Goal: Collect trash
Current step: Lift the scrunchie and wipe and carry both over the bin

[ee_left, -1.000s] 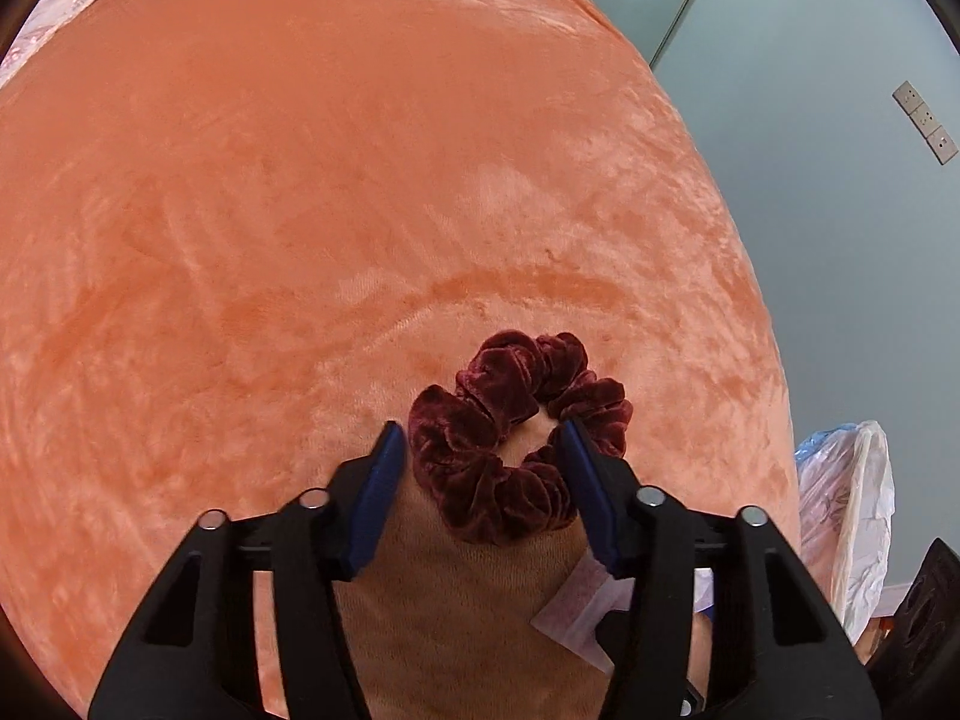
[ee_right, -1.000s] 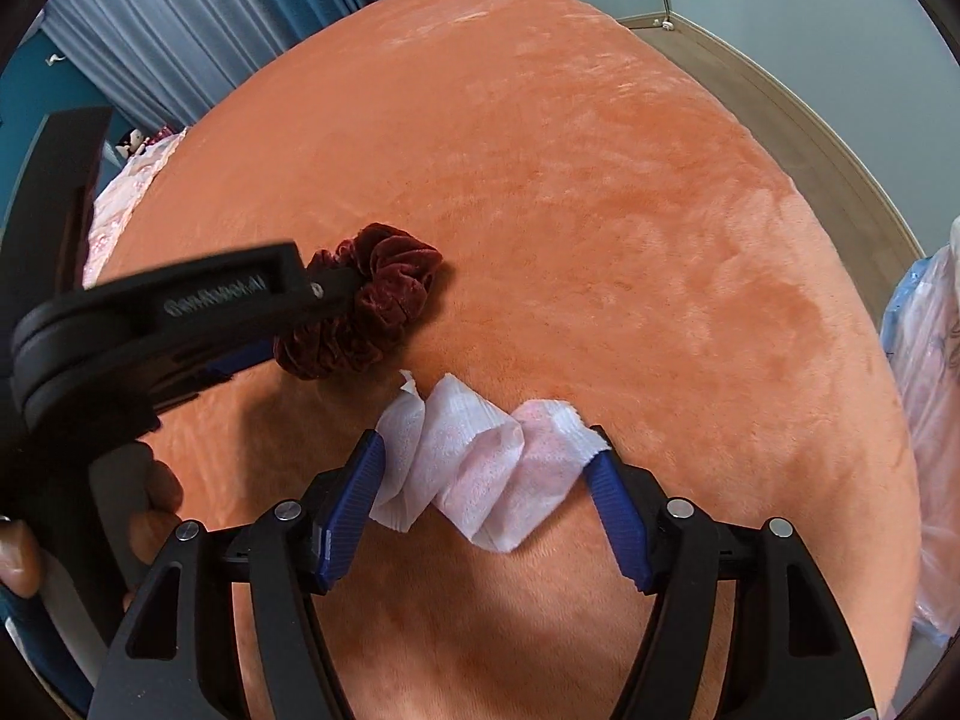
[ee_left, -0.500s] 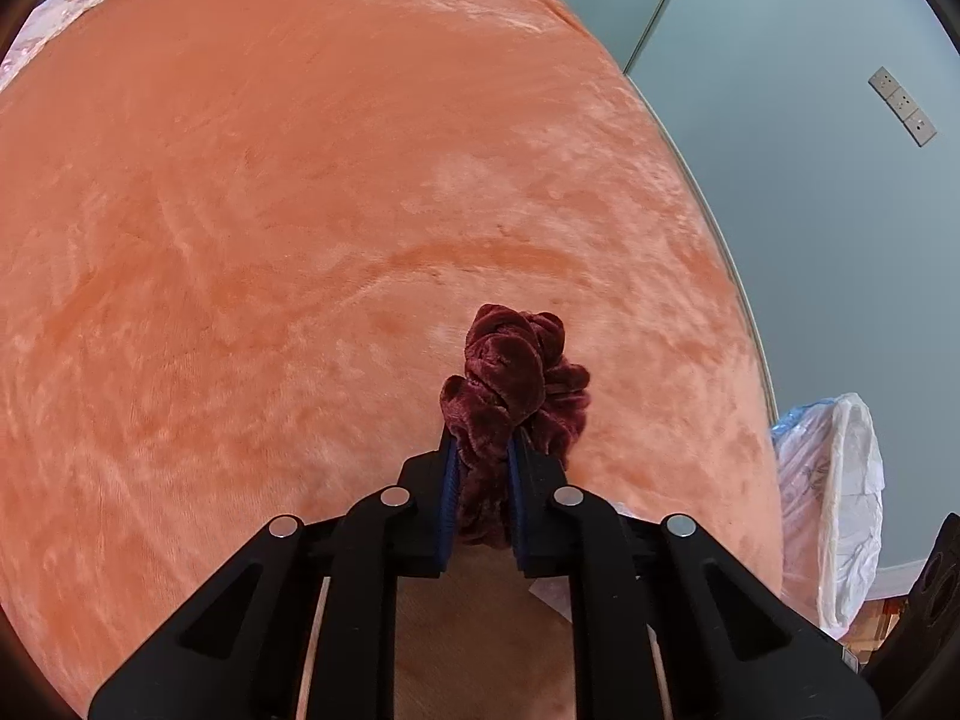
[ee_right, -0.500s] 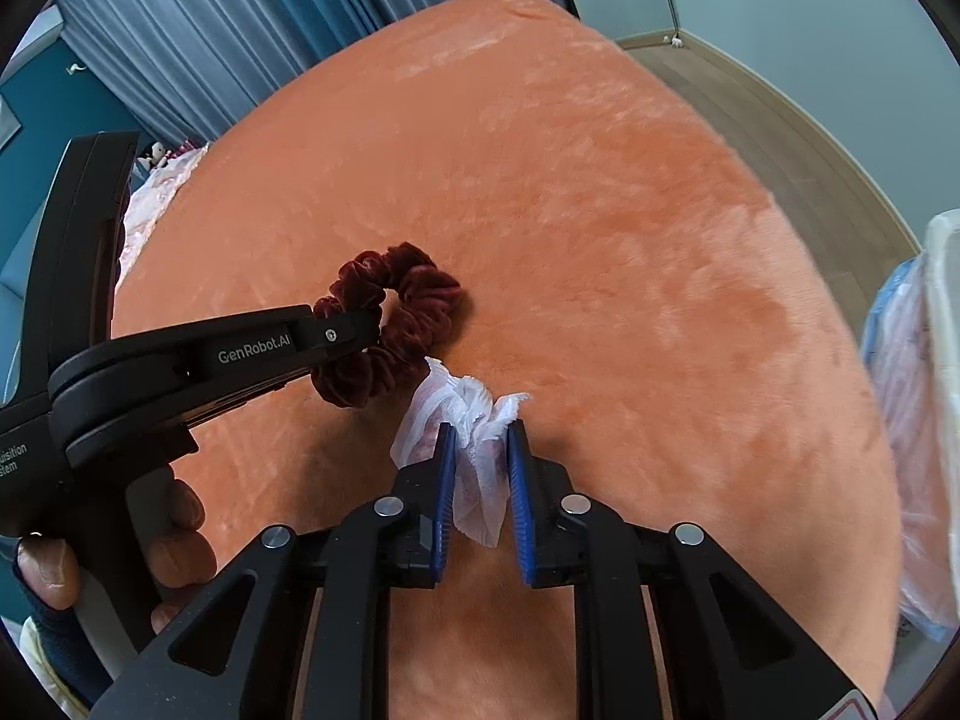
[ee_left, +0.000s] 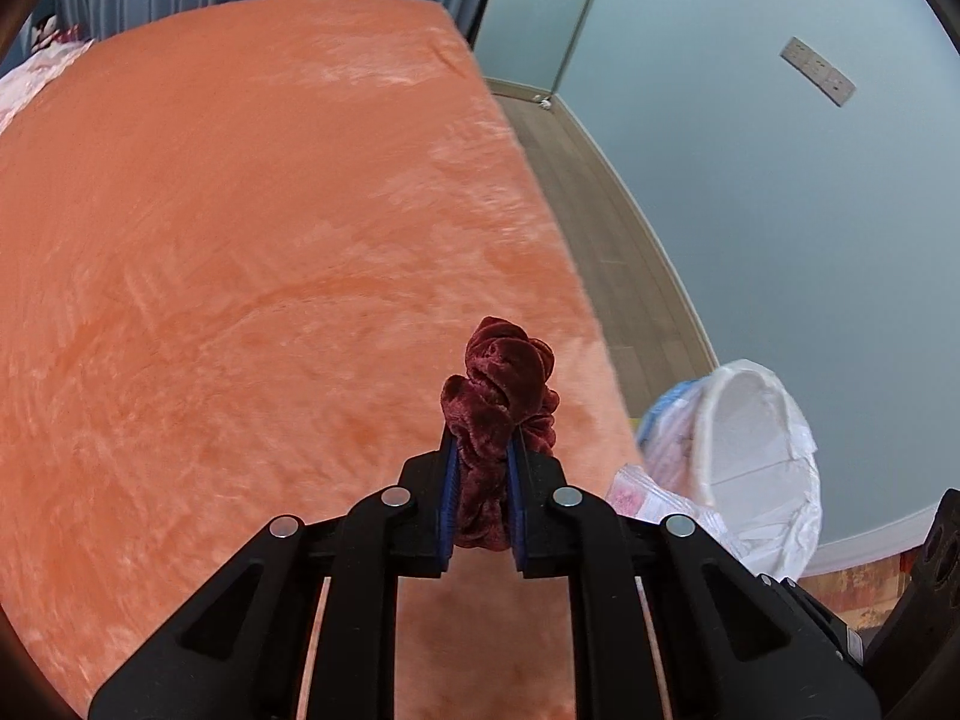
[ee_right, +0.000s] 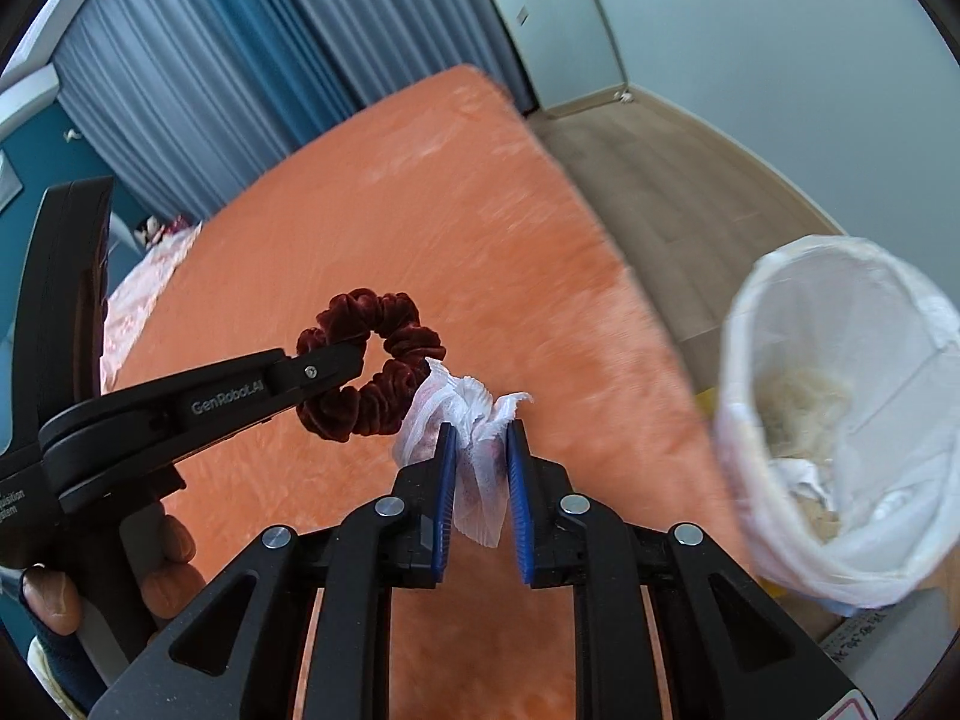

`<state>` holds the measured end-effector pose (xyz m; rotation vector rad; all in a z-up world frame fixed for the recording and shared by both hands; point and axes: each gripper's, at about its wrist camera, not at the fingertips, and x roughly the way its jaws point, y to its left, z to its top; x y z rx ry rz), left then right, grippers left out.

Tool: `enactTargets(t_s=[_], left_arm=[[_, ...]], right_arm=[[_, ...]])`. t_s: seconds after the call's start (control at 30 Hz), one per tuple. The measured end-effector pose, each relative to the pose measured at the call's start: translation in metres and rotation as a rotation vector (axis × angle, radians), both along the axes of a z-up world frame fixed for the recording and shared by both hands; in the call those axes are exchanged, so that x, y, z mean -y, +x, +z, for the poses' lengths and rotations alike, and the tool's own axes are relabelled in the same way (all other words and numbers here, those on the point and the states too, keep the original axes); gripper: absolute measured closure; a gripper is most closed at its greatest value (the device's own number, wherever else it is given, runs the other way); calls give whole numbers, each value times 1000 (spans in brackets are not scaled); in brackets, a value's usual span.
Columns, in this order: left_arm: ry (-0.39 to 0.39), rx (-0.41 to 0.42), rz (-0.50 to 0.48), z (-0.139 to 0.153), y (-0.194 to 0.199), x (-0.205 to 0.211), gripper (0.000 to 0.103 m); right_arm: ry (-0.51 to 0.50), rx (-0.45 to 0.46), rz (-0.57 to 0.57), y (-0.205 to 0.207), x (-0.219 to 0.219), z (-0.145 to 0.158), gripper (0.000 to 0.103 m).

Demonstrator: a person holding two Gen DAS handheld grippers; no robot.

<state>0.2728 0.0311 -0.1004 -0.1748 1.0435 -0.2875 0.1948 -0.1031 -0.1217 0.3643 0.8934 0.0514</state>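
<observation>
My left gripper (ee_left: 483,450) is shut on a dark red velvet scrunchie (ee_left: 498,384) and holds it above the orange bed (ee_left: 240,240). In the right wrist view the left gripper (ee_right: 336,366) comes in from the left with the scrunchie (ee_right: 372,378) hanging from it. My right gripper (ee_right: 478,438) is shut on a crumpled white tissue (ee_right: 462,408), lifted above the bed (ee_right: 390,228). A trash bin lined with a white bag (ee_right: 840,420) stands on the floor to the right, with trash inside. It also shows in the left wrist view (ee_left: 738,450).
The bed's right edge drops to a wooden floor (ee_right: 660,180) along a pale blue wall (ee_left: 780,210). Blue-grey curtains (ee_right: 210,60) hang behind the bed. A pink cloth (ee_right: 138,300) lies at the far left of the bed.
Both grippers closed, the left on the scrunchie and the right on the tissue. Both then lifted off the bed and swung right toward the bin.
</observation>
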Motion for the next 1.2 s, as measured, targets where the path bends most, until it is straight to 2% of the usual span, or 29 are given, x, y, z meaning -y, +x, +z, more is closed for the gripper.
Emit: enactTargets(t_s=[0.2, 0.47, 0.8, 1.2], left_arm=[[3, 44, -67, 28, -23, 46, 90], [15, 77, -144, 45, -48, 96, 90], [25, 100, -230, 56, -76, 148, 90], [36, 100, -317, 58, -93, 199, 89]], right_arm=[[2, 44, -69, -21, 42, 24, 87], [1, 84, -147, -55, 88, 41, 87], [10, 107, -238, -89, 138, 48, 87], [14, 125, -307, -110, 180, 47, 87]])
